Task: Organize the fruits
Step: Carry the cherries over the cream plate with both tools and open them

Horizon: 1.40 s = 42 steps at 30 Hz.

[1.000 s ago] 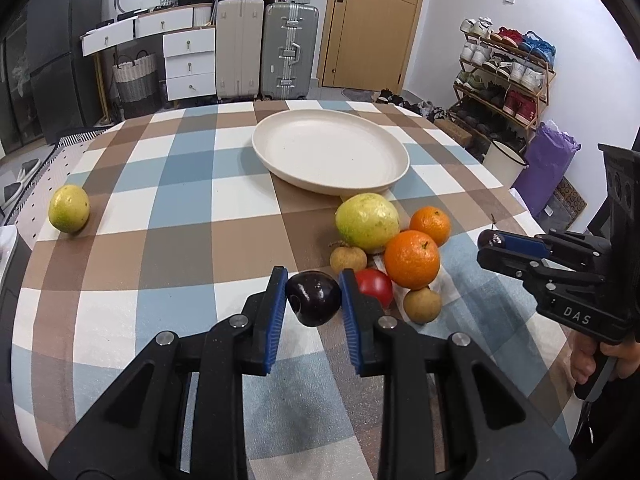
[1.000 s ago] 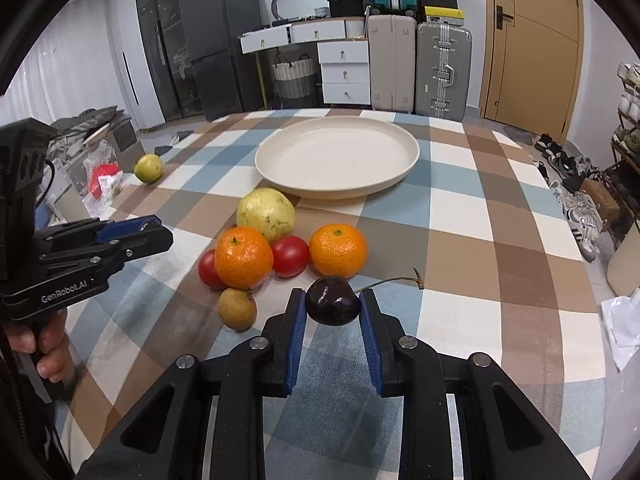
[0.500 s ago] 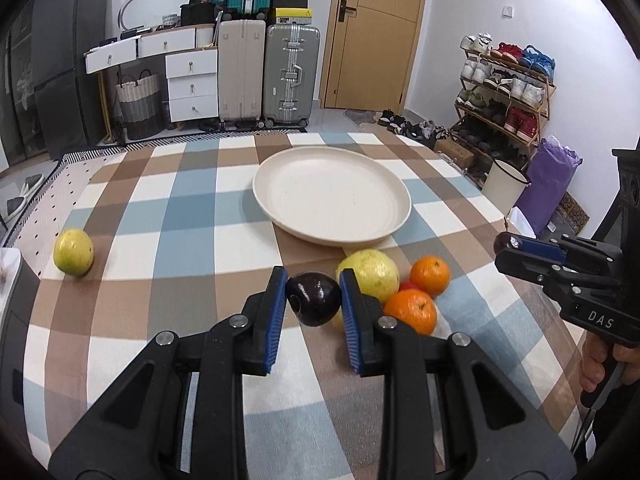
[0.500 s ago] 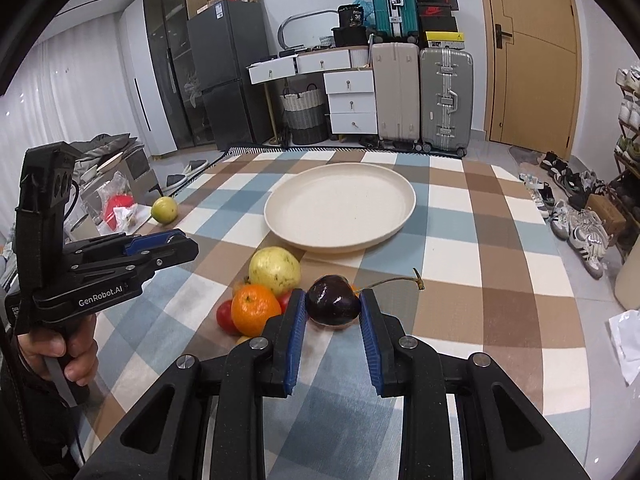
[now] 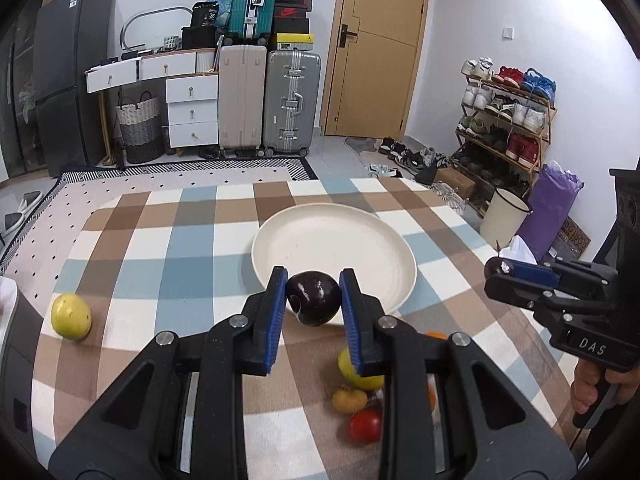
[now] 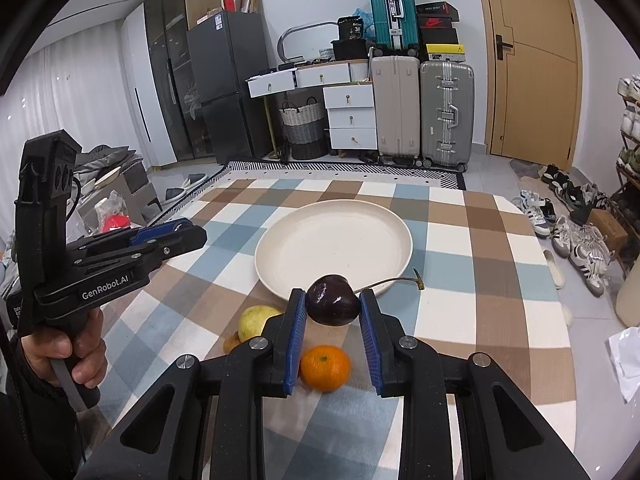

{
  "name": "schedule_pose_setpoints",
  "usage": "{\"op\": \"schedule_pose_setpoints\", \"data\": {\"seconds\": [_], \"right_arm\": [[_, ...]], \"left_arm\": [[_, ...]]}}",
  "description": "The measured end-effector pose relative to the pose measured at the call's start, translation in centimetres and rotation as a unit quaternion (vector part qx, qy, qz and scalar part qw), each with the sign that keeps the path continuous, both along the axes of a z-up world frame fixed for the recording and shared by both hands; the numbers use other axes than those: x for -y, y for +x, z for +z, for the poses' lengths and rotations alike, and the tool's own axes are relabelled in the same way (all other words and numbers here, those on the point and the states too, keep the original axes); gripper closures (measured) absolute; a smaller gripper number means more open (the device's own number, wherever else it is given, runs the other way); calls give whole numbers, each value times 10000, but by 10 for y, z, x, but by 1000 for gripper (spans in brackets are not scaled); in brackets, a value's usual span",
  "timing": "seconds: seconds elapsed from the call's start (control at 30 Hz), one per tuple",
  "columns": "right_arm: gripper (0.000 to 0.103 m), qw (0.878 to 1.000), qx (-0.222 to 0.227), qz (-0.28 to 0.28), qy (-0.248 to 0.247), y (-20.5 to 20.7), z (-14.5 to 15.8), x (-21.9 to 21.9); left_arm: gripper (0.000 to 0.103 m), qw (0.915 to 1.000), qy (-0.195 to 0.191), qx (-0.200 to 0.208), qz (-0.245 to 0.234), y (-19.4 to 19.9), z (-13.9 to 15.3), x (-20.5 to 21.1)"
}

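Checked table (image 5: 160, 240) mostly bare on its far and left stretches; edge runs just behind the cream plate (image 5: 332, 248). Plate holds nothing. Left gripper (image 5: 313, 298) clenched on a dark plum (image 5: 314, 298), held over the plate's near rim. Right gripper (image 6: 332, 306) clamps a second dark plum with stem (image 6: 332, 305), near the same rim (both lifted clear of the cloth). Below them: guava (image 6: 256, 320), orange (image 6: 325, 367), tomato (image 5: 365, 426). Lone yellow-green fruit (image 5: 71, 316) sits well apart at left.
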State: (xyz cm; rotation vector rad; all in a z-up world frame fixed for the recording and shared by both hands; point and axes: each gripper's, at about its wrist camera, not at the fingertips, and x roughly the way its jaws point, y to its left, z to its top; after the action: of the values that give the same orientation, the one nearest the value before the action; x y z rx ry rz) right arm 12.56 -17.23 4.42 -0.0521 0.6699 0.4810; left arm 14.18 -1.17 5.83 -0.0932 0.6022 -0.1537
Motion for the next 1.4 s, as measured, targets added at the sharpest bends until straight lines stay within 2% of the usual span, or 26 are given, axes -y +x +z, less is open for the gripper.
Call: {"op": "schedule_pose_setpoints", "data": {"seconds": [0.3, 0.53, 0.73, 1.0, 1.4], "right_arm": [[76, 10000, -78, -24, 32, 35, -2, -9], [76, 9991, -395, -8, 160, 70, -21, -17], [76, 9983, -569, -29, 146, 92, -37, -23], [76, 9976, -677, -79, 88, 107, -50, -29], [76, 9969, -773, -154, 60, 124, -62, -35]], "left_arm": [[79, 10000, -59, -26, -41, 36, -7, 8], [79, 9998, -85, -181, -34, 69, -25, 8], [79, 9996, 46, -254, -87, 91, -40, 12], [79, 9991, 308, -281, -118, 115, -55, 24], [79, 9980, 371, -505, -76, 133, -76, 27]]}}
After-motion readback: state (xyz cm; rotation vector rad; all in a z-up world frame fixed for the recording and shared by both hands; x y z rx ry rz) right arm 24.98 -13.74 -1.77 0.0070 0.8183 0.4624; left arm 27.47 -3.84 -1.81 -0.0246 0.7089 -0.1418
